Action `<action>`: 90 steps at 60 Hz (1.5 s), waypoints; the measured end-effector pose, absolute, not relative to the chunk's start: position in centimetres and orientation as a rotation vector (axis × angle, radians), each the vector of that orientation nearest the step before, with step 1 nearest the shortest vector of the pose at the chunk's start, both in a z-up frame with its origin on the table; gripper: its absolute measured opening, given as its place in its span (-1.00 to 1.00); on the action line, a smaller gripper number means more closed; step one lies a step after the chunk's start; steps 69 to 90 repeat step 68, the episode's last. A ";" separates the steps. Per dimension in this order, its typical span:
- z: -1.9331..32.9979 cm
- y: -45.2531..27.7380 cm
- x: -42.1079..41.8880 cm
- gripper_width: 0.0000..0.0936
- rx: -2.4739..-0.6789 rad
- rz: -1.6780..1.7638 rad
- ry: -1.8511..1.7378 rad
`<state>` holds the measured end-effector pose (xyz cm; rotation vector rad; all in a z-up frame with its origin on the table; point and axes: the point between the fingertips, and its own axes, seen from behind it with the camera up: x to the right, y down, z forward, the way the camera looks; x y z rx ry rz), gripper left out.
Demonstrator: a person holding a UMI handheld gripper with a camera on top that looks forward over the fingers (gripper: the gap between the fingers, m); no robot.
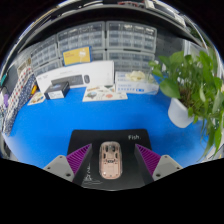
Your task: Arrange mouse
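Note:
A pale pink-beige mouse (110, 158) lies on a black mouse pad (95, 138) on the blue table (60, 125). It sits between my fingers, close to the gripper body. My gripper (112, 160) is open: the purple pads (82, 156) stand well apart, with a clear gap on each side of the mouse. The pad's near edge is hidden under the gripper, and its far right corner bears white lettering.
A leafy plant in a white pot (181, 110) stands to the right, beyond the mouse pad. A white keyboard box (78, 74), a small black box (57, 89) and flat booklets (105, 93) lie at the back. Shelves of clear drawers (120, 42) line the wall.

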<state>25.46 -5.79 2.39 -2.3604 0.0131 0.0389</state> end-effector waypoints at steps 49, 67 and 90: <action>24.4 -9.9 21.6 0.83 -2.081 0.032 -0.023; 23.2 -11.2 19.8 0.83 -2.107 0.049 -0.063; 23.2 -11.2 19.7 0.83 -2.107 0.049 -0.066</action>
